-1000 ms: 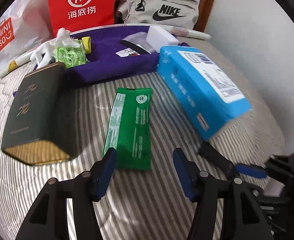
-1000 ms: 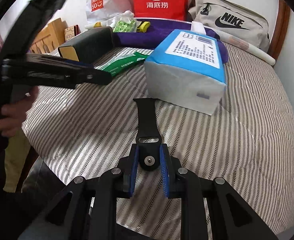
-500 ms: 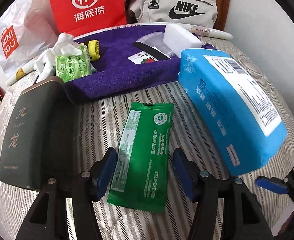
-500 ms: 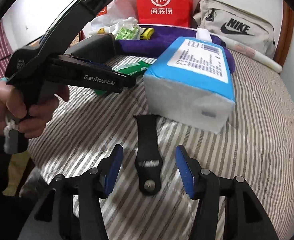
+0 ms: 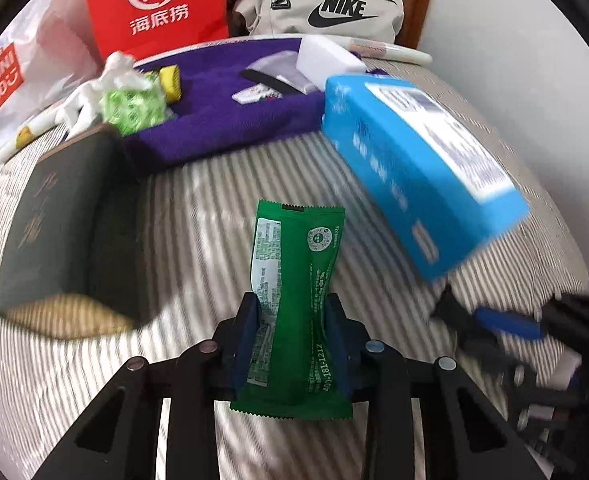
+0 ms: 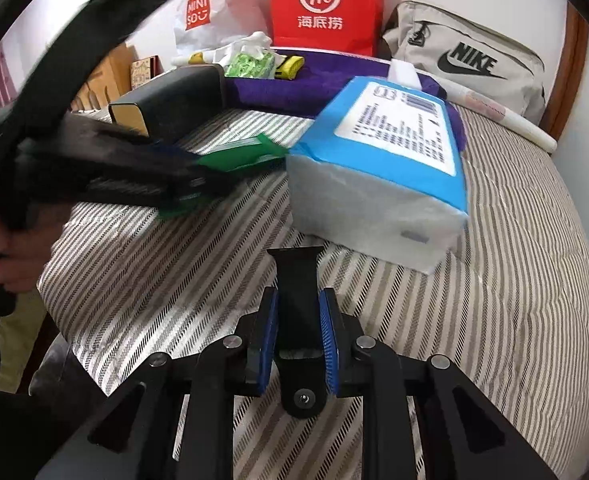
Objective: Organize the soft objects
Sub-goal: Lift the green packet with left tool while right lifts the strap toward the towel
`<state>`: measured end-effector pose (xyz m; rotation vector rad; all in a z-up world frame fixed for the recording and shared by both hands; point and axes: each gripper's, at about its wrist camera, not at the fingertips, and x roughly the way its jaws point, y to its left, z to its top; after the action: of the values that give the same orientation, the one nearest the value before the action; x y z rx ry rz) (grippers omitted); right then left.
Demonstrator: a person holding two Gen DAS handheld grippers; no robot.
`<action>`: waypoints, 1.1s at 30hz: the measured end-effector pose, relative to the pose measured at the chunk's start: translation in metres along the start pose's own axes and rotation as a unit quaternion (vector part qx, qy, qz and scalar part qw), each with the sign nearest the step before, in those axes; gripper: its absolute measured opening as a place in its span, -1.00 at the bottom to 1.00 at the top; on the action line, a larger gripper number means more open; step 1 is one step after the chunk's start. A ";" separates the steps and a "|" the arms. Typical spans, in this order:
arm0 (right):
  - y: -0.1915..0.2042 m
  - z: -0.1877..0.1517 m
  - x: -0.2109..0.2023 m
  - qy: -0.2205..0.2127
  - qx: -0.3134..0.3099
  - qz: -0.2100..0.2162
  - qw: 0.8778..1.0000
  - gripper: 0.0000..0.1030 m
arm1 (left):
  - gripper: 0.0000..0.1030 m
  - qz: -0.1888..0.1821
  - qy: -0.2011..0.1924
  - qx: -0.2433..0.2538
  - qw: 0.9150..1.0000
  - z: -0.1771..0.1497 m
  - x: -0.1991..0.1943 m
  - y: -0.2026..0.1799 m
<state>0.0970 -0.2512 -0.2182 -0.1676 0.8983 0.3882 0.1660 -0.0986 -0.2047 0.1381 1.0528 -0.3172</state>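
Both tongs clamped on soft things over the striped bed point(image 5: 198, 208).

Largest first: the blue tissue pack point(image 6: 382, 168) lay on the bed just beyond the right tongs point(image 6: 297, 340), and the purple towel point(image 5: 230, 120) spread behind it toward the bags. The left tongs point(image 5: 292, 340) had just closed on the green sachet point(image 5: 294, 280), pinching its near half; its long axis ran straight ahead out of the jaws, the far end aimed at the towel. The right tongs had likewise just closed on the black strap point(image 6: 296, 300), which also pointed forward along the fingers toward the tissue pack. Each hand already held its own thing, so the towel lay ahead of both.
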 end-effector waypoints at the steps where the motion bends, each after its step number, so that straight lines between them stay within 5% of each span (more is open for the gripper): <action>1: -0.001 -0.001 -0.001 0.002 0.004 -0.001 1.000 -0.59 | -0.39 -0.002 0.001 -0.006 1.000 -0.009 -0.005 0.003; 7: -0.001 -0.001 -0.001 0.014 0.012 -0.005 1.000 -0.58 | -0.30 0.003 0.004 -0.023 1.000 -0.045 -0.026 0.026; 12: -0.004 0.001 0.001 0.013 0.029 0.023 0.999 -0.25 | -0.22 -0.008 -0.007 -0.036 0.999 -0.060 -0.035 0.044; 19: 0.004 -0.001 0.003 0.000 0.018 -0.010 1.000 -0.40 | 0.10 -0.022 -0.017 -0.024 0.999 -0.051 -0.028 0.043; 21: 0.001 -0.003 0.002 -0.008 0.027 -0.011 1.000 -0.57 | 0.10 -0.005 -0.023 -0.011 1.000 -0.051 -0.026 0.037; 23: -0.004 -0.002 0.002 -0.007 0.040 -0.001 0.999 -0.58 | -0.23 0.030 -0.034 0.004 0.999 -0.051 -0.025 0.031; 26: -0.006 0.000 0.002 -0.003 0.048 0.004 0.999 -0.60 | -0.45 0.012 -0.034 -0.004 0.999 -0.049 -0.028 0.036; 33: -0.003 0.001 -0.005 -0.004 0.055 0.001 0.998 -0.61 | -0.51 -0.012 -0.031 -0.061 0.998 -0.058 -0.038 0.064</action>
<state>0.0962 -0.2551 -0.2135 -0.0635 0.9096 0.3399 0.1207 -0.0152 -0.2025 0.0063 1.0097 -0.2769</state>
